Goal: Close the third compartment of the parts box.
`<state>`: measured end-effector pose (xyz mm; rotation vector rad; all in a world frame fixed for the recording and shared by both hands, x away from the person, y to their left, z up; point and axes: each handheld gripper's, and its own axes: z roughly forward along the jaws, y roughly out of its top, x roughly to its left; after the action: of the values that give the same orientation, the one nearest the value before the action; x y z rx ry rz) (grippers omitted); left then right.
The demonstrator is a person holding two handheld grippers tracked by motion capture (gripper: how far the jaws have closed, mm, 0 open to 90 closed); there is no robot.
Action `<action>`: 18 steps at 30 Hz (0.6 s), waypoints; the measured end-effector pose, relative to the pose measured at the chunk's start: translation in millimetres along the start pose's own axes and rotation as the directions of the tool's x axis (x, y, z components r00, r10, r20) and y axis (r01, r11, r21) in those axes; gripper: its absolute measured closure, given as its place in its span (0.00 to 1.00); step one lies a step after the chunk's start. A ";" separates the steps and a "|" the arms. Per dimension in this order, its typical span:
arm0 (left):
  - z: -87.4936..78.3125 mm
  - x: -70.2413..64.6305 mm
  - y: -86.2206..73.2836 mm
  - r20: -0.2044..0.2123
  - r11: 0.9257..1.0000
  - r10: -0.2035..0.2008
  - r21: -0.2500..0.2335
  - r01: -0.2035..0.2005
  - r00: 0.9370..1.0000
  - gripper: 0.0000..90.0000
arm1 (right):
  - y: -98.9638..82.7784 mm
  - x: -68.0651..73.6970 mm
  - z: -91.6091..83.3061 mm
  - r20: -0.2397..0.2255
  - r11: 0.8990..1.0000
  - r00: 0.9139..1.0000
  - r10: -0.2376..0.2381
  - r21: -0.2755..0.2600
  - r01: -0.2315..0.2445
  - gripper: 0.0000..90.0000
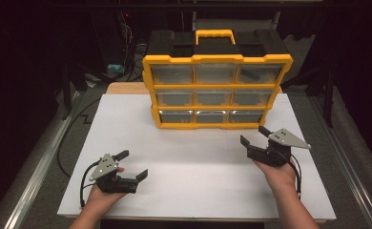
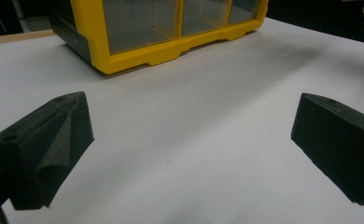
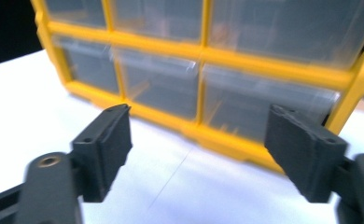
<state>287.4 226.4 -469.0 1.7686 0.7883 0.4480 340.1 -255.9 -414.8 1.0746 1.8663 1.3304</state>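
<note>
Yellow-framed drawer cabinet upright at table's far edge, every drawer shut, untouched. Left gripper low at near-left, jaws spread, empty. Right gripper near bottom-right drawer, jaws apart, nothing grasped; opening probably not begun.

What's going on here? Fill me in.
A person sits at a white table with tongs in each hand. A yellow-and-black drawer organizer with clear-fronted drawers stands at the far side. The right tongs are open, holding nothing, and point at the organizer's lower right drawers, close to them but apart. The left tongs are nearer the person, open and empty above the bare table. All the drawers look closed.
</note>
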 end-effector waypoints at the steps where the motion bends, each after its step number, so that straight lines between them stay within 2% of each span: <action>1: 0.0 0.0 0.0 0.000 1.000 0.000 0.000 0.000 1.000 0.00 | -4.9 1.4 -1.1 -0.007 1.000 1.000 0.003 0.004 -0.002 0.22; 4: 0.1 0.1 -0.2 0.000 1.000 0.001 0.000 -0.001 1.000 0.00 | -19.3 5.8 -5.4 -0.029 1.000 0.999 0.014 0.013 -0.014 0.16; 9: -0.3 0.5 -0.3 -0.004 1.000 0.002 0.000 -0.002 1.000 0.00 | -38.3 11.8 -16.8 -0.039 1.000 0.999 0.029 0.007 -0.029 0.01; 12: -1.2 1.8 -0.1 -0.008 1.000 0.001 -0.001 -0.001 1.000 0.00 | -46.0 13.1 -25.5 -0.045 1.000 0.999 0.016 0.010 -0.015 0.00; 18: -3.9 5.8 -1.1 -0.029 1.000 -0.002 0.000 0.002 1.000 0.00 | -55.5 9.2 -49.7 -0.022 0.999 1.000 0.022 -0.024 -0.022 0.00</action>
<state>288.7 233.4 -469.3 1.7649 0.8107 0.4733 279.4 -280.3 -451.9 1.0751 1.8546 1.3787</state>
